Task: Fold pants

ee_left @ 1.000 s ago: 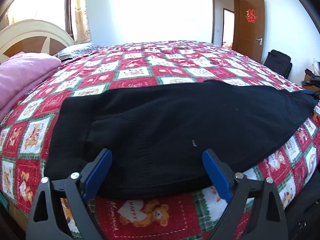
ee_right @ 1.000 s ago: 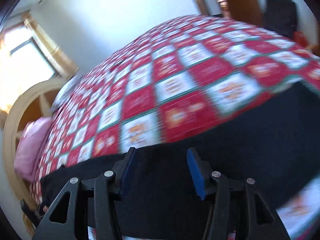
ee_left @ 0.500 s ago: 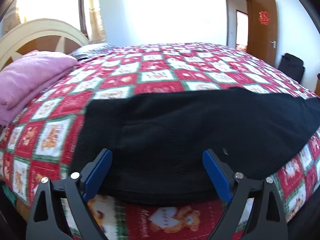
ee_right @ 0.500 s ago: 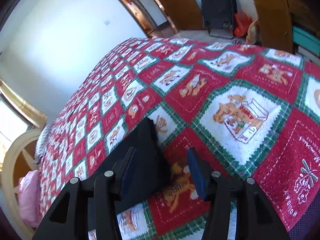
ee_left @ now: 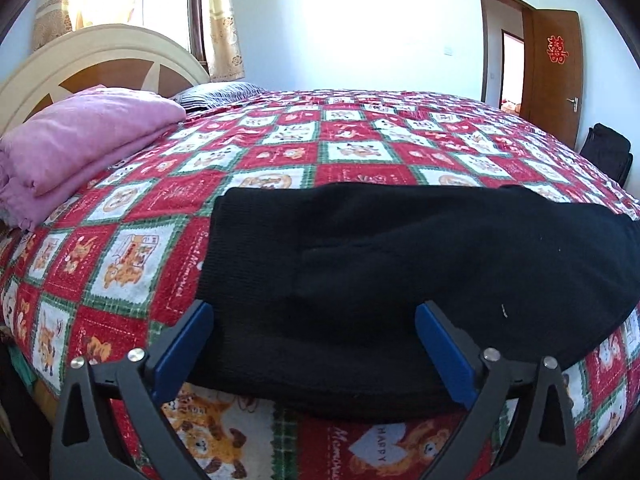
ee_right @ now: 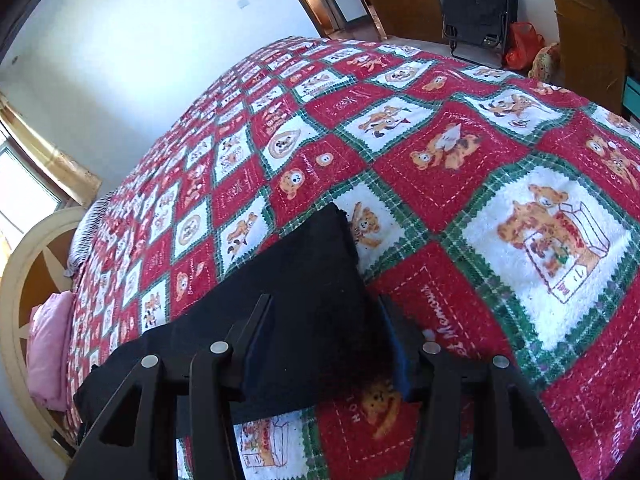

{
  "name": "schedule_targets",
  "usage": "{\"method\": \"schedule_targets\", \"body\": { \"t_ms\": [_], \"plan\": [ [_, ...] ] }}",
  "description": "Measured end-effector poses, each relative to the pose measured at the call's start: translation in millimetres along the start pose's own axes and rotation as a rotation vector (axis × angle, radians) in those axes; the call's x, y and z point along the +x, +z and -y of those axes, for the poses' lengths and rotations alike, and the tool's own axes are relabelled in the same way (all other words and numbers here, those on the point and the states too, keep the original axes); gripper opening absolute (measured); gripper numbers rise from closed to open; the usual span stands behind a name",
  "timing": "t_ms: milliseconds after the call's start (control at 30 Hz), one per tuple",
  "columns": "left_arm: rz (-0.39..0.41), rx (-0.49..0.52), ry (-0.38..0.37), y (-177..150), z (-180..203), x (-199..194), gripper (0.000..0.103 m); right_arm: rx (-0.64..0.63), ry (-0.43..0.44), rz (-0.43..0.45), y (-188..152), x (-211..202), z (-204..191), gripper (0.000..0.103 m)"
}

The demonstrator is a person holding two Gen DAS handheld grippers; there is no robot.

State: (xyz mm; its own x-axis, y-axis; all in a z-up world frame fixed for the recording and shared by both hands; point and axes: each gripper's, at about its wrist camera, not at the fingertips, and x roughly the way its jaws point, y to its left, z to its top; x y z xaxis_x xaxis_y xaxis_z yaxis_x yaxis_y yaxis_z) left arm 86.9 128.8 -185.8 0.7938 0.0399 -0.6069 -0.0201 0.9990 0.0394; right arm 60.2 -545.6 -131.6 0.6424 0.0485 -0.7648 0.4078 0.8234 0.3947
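Note:
Black pants lie flat across the near side of a bed with a red, white and green bear-print cover. My left gripper hovers just above their near edge at the wide left end. Its blue-padded jaws are opening, the cloth shows under the gap, and the pads are off it. In the right wrist view the pants end in a narrow leg tip on the cover. My right gripper stands half open over that tip, with cloth below the gap and nothing pinched.
A folded pink blanket and a grey pillow lie by the cream headboard. An open wooden door and a black bag are past the bed's right side. A black suitcase and a red bag stand on the floor.
My right gripper has travelled along the pants from their middle to the leg tip. My left gripper has slid leftward toward the wide end, and its jaws stand slightly wider.

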Motion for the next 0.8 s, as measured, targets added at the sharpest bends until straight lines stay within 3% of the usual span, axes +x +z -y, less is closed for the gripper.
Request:
{"method": "schedule_targets", "body": {
  "t_ms": [100, 133, 167, 433, 800],
  "plan": [
    [-0.002, -0.001, -0.002, 0.6, 0.0, 0.1, 0.103, -0.001, -0.015, 0.011, -1.6, -2.2, 1.5, 0.035],
    [-0.001, -0.001, 0.0, 0.1, 0.2, -0.1, 0.103, 0.006, 0.002, 0.008, -1.9, -1.9, 3.0, 0.021],
    [-0.004, -0.002, 0.0, -0.1, 0.1, -0.4, 0.103, 0.019, 0.037, 0.002, -3.1, -1.3, 4.9, 0.017],
    [-0.018, -0.023, -0.022, 3.8, -0.2, -5.9, 0.103, -0.02, 0.038, 0.096, -10.3, -18.6, -20.3, 0.014],
    [0.013, -0.019, -0.079, 14.7, 9.7, -21.5, 0.103, -0.205, 0.094, 0.193, -24.6, -58.6, -119.0, 0.013]
  ]
}}
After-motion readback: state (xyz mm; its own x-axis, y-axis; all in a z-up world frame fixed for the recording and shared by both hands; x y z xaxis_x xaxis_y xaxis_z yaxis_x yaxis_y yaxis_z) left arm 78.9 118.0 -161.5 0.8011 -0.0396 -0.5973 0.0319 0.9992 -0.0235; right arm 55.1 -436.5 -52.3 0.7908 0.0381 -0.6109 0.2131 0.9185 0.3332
